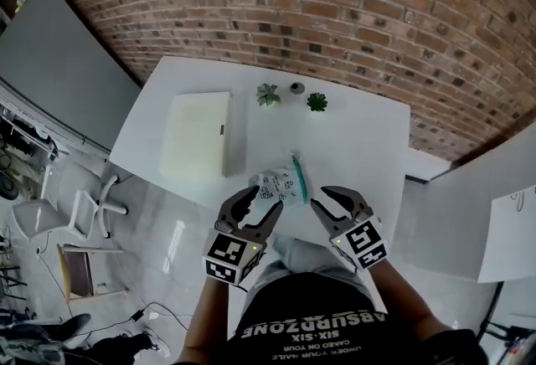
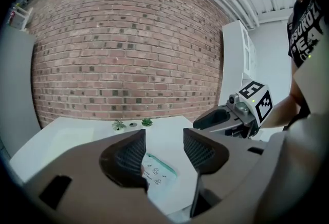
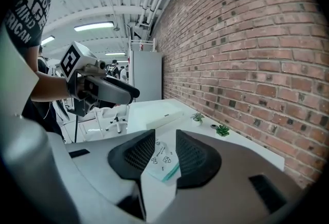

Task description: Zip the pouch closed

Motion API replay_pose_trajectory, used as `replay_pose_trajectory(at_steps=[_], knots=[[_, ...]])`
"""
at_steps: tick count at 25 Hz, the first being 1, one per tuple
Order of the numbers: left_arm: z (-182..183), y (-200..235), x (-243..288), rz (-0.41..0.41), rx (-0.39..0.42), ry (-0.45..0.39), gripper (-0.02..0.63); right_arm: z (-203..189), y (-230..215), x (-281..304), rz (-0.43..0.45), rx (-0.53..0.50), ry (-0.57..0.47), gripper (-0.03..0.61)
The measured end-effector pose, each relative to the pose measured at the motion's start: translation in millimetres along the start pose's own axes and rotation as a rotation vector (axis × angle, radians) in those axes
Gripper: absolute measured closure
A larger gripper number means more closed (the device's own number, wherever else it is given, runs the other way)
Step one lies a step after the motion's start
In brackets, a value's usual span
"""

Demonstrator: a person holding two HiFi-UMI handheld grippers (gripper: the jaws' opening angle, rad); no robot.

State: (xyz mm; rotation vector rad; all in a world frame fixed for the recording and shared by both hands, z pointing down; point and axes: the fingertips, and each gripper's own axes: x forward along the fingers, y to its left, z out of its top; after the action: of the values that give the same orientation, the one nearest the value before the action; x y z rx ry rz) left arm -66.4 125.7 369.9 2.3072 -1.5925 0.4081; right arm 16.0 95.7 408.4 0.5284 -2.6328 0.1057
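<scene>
The pouch (image 1: 283, 184) is a clear bag with small prints and a teal zip strip along its right edge. It lies flat near the front edge of the white table (image 1: 360, 146). My left gripper (image 1: 261, 203) hovers at the pouch's near left corner, jaws apart with nothing between the pads. My right gripper (image 1: 322, 197) stands just right of the pouch, also open and empty. In the left gripper view the pouch (image 2: 157, 174) lies below the open left gripper (image 2: 164, 136), with the right gripper (image 2: 221, 117) alongside. In the right gripper view the pouch (image 3: 164, 159) shows past the open right gripper (image 3: 165, 140).
A flat white box (image 1: 199, 135) lies at the table's left. Two small green plants (image 1: 268, 95) (image 1: 316, 102) and a small dark round object (image 1: 296, 88) stand at the far edge by the brick wall. A white chair (image 1: 92, 196) stands left of the table.
</scene>
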Motion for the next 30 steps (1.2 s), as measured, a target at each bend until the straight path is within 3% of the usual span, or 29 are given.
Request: replay_pose_trajectory(at_steps=[7,19,30], knots=[[2.0,32.4,46.2,-0.045,0.063,0.073,0.403,-6.5,-33.5,36.6,0.01,-0.016,0.041,0.457],[-15.7,75.3,116.3,-0.147,0.085,0.198,0.403,-27.7,-75.2,98.4,0.079,-0.121,0.177,0.457],[-59.3,93.3,182.9,-0.238,0.254,0.38,0.403,-69.8,-94.6,138.7,0.131,-0.235,0.308,0.457]])
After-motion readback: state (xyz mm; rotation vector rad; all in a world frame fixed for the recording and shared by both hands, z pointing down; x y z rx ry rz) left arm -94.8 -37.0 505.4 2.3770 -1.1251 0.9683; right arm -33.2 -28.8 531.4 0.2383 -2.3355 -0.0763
